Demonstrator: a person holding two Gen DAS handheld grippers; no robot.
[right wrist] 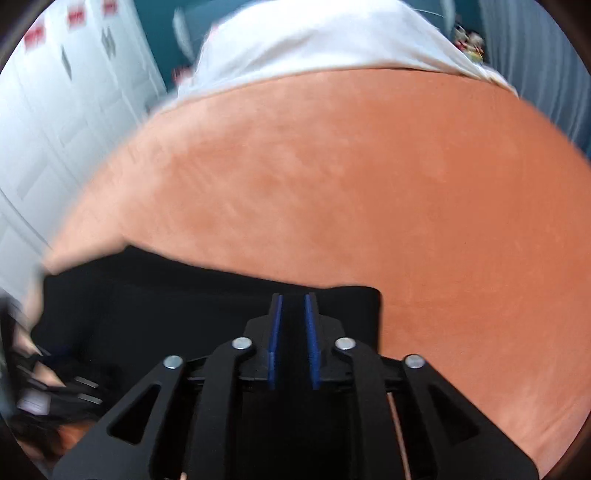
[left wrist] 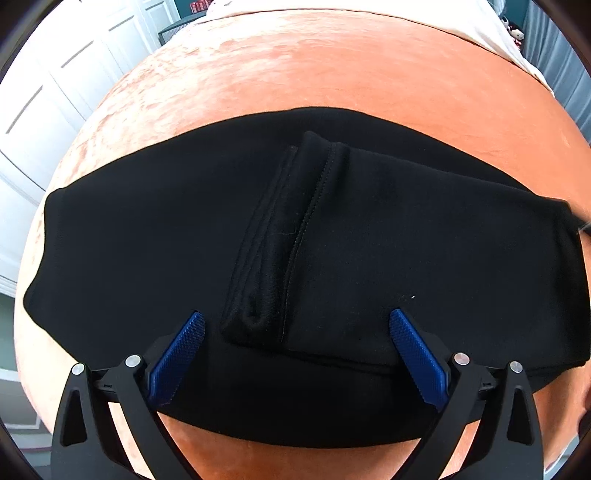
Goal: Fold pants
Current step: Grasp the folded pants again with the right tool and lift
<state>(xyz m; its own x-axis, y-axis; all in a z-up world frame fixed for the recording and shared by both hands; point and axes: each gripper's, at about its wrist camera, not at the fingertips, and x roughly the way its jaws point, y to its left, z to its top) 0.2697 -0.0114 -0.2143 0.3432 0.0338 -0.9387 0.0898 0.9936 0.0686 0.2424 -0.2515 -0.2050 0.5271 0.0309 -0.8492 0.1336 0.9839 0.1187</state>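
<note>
Your left fingers point(left wrist: 192, 332) are spread as wide as they go, blue pads angled outward, hanging just above the pants point(left wrist: 147, 240) with nothing between them but a stretch of black cloth below. Your right fingers point(right wrist: 312, 332) are drawn nearly together, a narrow dark slot left between the blue pads; black cloth lies under and behind that slot, but the blur keeps you from telling whether any of it is pinched.

The pants lie folded on the bed, on an orange blanket point(left wrist: 295, 74), as a broad black band running side to side. A hemmed leg end with a stitched seam is doubled over the top of the band, slanting up from near your left fingers.

Around you: white panelled doors point(left wrist: 44, 110) stand to the left of the bed, a pale sheet point(left wrist: 480, 26) covers the far end beyond the blanket, and grey curtain folds point(left wrist: 554, 62) hang on the right. Nothing sits on the blanket between the pants and the sheet.

The left view gives you the whole fold sharp, seam and all, and a dark blurred sliver at its right edge. The right view shows only the pants' right corner point(right wrist: 351, 306), squared off on the blanket, and is smeared throughout. At its left edge it catches a blurred hand point(right wrist: 33, 350) on dark gripper parts, which the left view does not show.
</note>
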